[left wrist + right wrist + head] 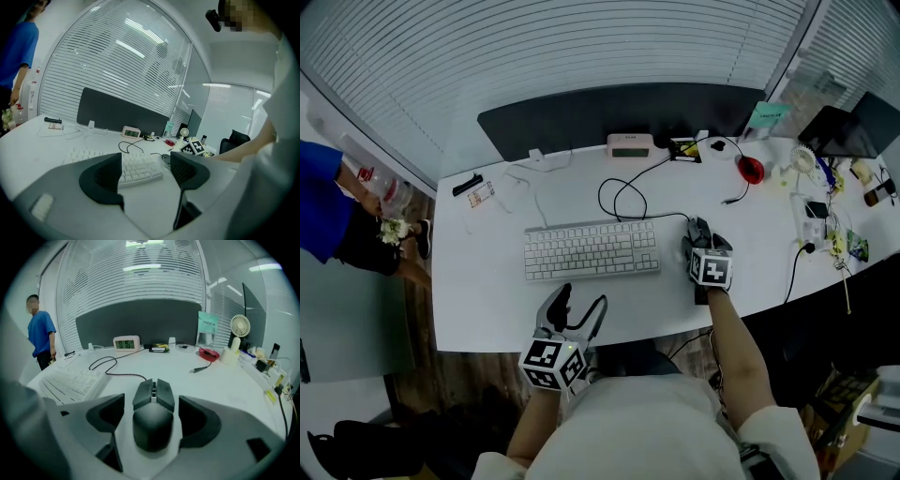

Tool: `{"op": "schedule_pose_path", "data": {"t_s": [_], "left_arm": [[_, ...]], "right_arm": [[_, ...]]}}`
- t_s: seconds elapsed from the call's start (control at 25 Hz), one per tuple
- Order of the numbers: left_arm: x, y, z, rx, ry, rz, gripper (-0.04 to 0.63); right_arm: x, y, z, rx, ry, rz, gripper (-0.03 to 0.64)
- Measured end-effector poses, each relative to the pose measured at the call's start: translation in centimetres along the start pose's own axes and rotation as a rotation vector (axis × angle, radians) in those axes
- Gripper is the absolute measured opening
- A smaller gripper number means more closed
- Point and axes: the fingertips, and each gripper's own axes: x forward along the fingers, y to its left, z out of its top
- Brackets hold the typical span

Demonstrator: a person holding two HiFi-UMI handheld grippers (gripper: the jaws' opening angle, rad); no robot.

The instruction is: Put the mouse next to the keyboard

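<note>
A black wired mouse point(153, 416) lies on the white desk point(487, 300), just right of the white keyboard point(592, 249). In the head view the mouse point(697, 231) shows ahead of the right gripper's marker cube. My right gripper point(153, 423) straddles the mouse, with a gap showing between each pad and the mouse's sides, so it is open. The keyboard point(70, 378) sits to its left. My left gripper point(579, 309) hovers at the desk's near edge, below the keyboard. It is open point(145, 171) with nothing between the jaws, and the keyboard point(136, 169) lies beyond them.
The mouse cable point(623, 192) loops behind the keyboard toward a small clock point(630, 145) at the dark partition point(609, 112). A red bowl point(751, 170), a little fan point(803, 159) and clutter fill the right end. A person in blue point(323, 202) stands at the left.
</note>
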Motion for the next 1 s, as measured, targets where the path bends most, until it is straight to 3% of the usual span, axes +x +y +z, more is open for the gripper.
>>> {"op": "schedule_pose_path", "data": {"t_s": [0.48, 0.8, 1.0], "left_arm": [[-4.3, 0.5, -0.3, 0.016, -0.023, -0.007, 0.314], [-8.8, 1.2, -1.8, 0.040, -0.017, 0.004, 0.311], [-12.3, 1.6, -2.9, 0.028, -0.025, 0.020, 0.236]], "right_arm": [[-9.3, 6.3, 2.3, -0.060, -0.197, 0.073, 0.320], [-16.4, 11.9, 1.0, -0.018, -0.276, 0.140, 0.169], [-20.8, 15.3, -0.5, -0.032, -0.322, 0.137, 0.059]]}}
